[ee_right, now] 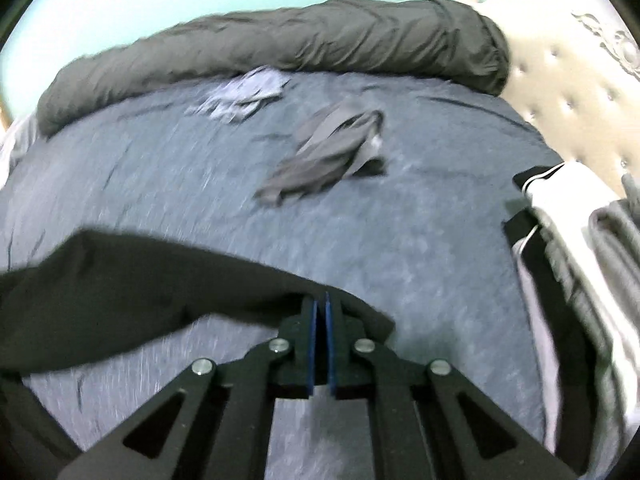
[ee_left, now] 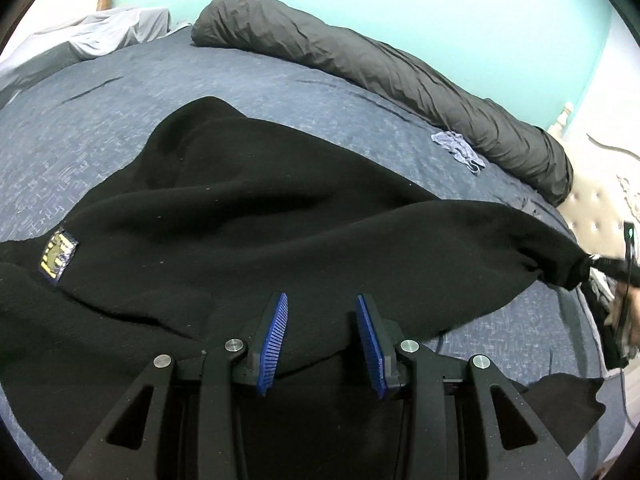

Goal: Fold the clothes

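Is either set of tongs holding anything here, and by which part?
The right tongs are shut on the black garment's edge, pulling it taut. The left tongs are open over it, gripping nothing.

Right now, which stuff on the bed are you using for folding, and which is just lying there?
In use:
black fleece
right gripper, pinching its edge
left gripper, open over it

Just lying there:
dark rolled duvet
small blue cloth
grey garment

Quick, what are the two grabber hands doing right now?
Left gripper: open, over the black garment, holding nothing.
Right gripper: closed, pinching the black garment's edge.
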`<action>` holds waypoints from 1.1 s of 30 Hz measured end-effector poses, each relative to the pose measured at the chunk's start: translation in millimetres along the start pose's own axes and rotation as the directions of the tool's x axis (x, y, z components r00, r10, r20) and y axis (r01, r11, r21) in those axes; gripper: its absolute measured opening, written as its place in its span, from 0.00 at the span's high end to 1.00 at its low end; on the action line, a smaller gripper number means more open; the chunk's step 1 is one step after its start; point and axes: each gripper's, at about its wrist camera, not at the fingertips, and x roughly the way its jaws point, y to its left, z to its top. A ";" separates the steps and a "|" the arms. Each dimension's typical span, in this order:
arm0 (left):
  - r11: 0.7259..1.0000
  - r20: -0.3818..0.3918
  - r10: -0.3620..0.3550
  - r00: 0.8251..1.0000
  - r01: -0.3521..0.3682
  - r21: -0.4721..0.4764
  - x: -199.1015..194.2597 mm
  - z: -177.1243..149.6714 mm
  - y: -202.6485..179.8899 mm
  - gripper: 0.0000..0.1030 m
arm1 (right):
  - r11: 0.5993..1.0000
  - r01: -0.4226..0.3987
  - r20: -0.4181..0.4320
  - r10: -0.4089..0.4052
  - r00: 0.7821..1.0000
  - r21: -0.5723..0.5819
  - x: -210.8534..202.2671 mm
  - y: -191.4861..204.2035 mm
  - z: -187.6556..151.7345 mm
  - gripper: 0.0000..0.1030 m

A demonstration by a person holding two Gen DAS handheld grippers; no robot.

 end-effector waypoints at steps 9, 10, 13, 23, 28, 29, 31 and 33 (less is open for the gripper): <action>1.000 0.026 0.007 1.000 -0.008 0.015 1.7 6.5 -5.9 0.62 | 0.999 -0.036 -0.039 0.035 0.999 -0.014 -12.8 -13.7 46.7 0.97; 1.000 0.025 0.007 1.000 -0.007 0.013 1.9 6.2 -6.2 0.62 | 0.999 -0.044 -0.041 0.043 0.998 -0.017 -20.2 -14.3 47.6 0.97; 1.000 0.026 0.004 1.000 -0.004 0.009 0.9 5.7 -7.1 0.62 | 0.997 -0.066 -0.052 0.064 0.997 -0.031 -39.5 -15.7 51.0 0.97; 1.000 0.032 0.002 0.999 -0.002 0.007 0.2 4.9 -11.3 0.62 | 0.996 -0.094 -0.172 0.093 0.981 0.001 -50.0 -36.9 47.5 0.97; 1.000 0.024 0.015 1.000 -0.016 0.009 8.7 6.0 -11.8 0.62 | 0.998 -0.054 -0.230 0.058 0.971 0.024 5.4 -41.5 37.2 0.97; 1.000 0.022 0.018 1.000 -0.018 0.011 10.6 6.3 -12.3 0.62 | 0.999 -0.043 -0.229 0.049 0.972 0.033 16.6 -42.9 36.1 0.97; 1.000 0.017 0.023 1.000 -0.023 0.017 14.3 6.8 -13.4 0.62 | 0.999 -0.017 -0.192 0.026 0.981 0.049 33.0 -45.9 37.2 0.96; 1.000 0.018 0.026 1.000 -0.026 0.015 16.5 9.0 -12.4 0.62 | 0.999 -0.003 -0.147 0.011 0.989 0.052 41.3 -46.7 39.8 0.96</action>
